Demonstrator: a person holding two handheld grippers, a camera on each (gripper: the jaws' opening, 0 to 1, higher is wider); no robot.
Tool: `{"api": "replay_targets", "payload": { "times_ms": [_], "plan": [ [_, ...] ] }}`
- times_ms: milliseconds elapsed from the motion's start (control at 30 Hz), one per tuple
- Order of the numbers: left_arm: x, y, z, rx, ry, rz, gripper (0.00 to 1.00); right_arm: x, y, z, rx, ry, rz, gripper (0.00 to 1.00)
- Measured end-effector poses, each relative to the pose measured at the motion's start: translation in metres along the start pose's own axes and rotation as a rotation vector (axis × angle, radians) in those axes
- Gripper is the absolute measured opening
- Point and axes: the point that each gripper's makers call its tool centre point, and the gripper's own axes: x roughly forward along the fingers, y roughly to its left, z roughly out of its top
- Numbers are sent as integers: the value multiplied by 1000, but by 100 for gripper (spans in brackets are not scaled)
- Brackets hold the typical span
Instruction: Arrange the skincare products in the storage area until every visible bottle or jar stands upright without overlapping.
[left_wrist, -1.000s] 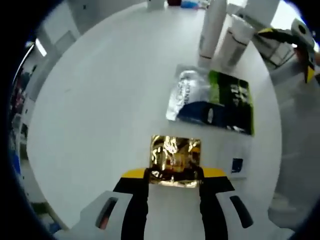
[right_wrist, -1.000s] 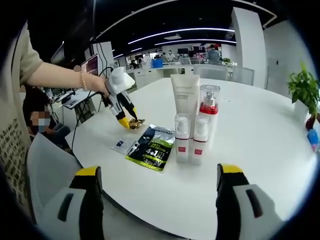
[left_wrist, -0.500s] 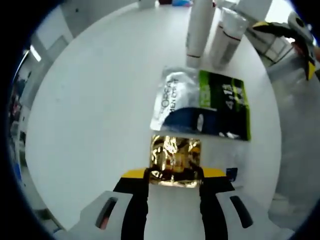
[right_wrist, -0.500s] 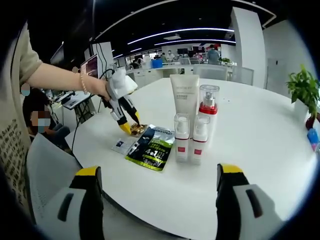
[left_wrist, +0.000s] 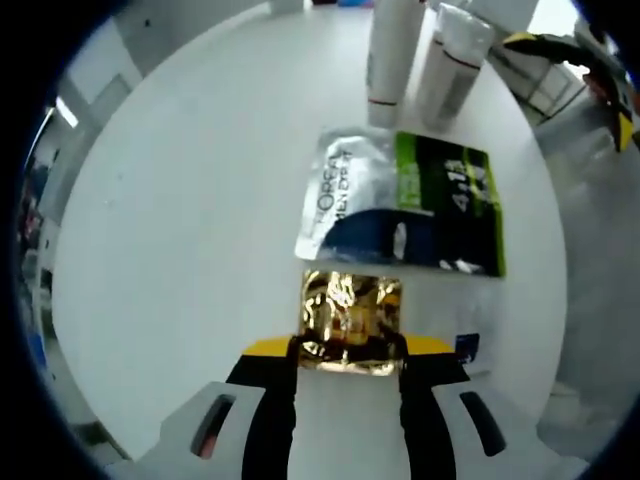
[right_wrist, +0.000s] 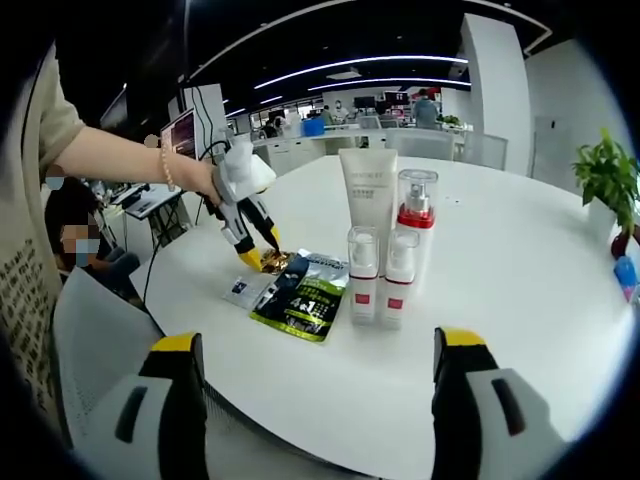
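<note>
Much bare white counter (left_wrist: 180, 200) lies to the left in the left gripper view. The left tool (left_wrist: 349, 347) is clamped on a gold packet (left_wrist: 351, 318), just beside a flat dark sachet (left_wrist: 410, 215); two bottles (left_wrist: 420, 55) stand beyond.

From the right gripper view, the right tool (right_wrist: 314, 352) hangs with jaws wide apart, holding nothing, off the counter's near edge. A tube (right_wrist: 368, 195) and bottles stand upright mid-counter, open surface to their right.

- An open-plan office: rows of desks (right_wrist: 330, 135) beneath strip ceiling lights (right_wrist: 350, 68).
- A monitor (right_wrist: 184, 128), a potted plant (right_wrist: 610, 180), a round white table (right_wrist: 520, 270).
</note>
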Motion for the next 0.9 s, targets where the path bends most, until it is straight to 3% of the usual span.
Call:
{"api": "replay_targets", "payload": {
  "times_ms": [467, 900],
  "plan": [
    [-2, -1, -1, 10, 9, 20, 43, 0, 0, 0, -3, -5, -1, 95],
    [-25, -7, 0, -89, -70, 71, 48, -2, 4, 4, -21, -21, 10, 95]
  ]
}}
